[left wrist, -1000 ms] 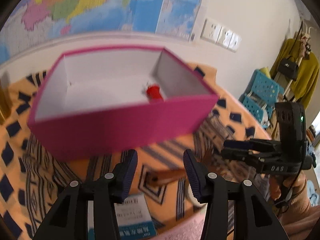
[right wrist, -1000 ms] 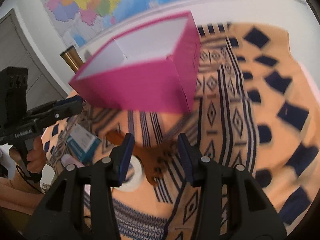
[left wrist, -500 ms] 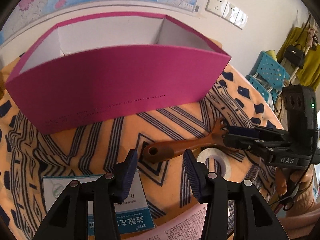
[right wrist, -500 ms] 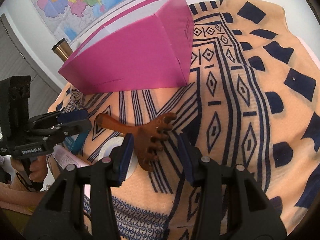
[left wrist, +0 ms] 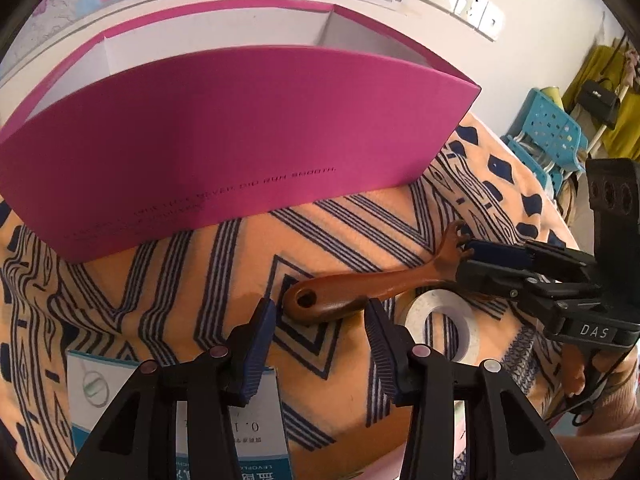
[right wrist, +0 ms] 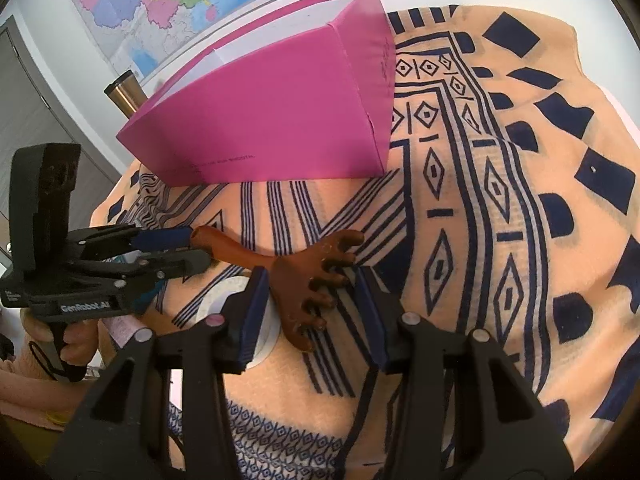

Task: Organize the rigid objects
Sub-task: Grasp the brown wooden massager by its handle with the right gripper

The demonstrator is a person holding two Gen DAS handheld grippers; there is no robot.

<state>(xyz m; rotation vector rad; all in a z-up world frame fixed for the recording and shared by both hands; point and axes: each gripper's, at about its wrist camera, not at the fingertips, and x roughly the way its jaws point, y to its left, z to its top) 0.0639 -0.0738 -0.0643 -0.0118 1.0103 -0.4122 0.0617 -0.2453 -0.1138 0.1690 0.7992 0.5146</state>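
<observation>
We see our left gripper point(left wrist: 320, 336), jaws apart after closing slightly, around the scratcher point(left wrist: 360, 290) handle without touching. Our right gripper point(right wrist: 308, 312), apart, straddles its claw end. The pink box point(left wrist: 240, 140) stands at twelve o'clock.

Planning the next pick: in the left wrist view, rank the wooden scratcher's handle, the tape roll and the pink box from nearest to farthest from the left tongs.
1. Wooden scratcher: handle end just ahead of the left tongs.
2. Tape roll: right of the right-hand finger.
3. Pink box: behind, farthest.
</observation>
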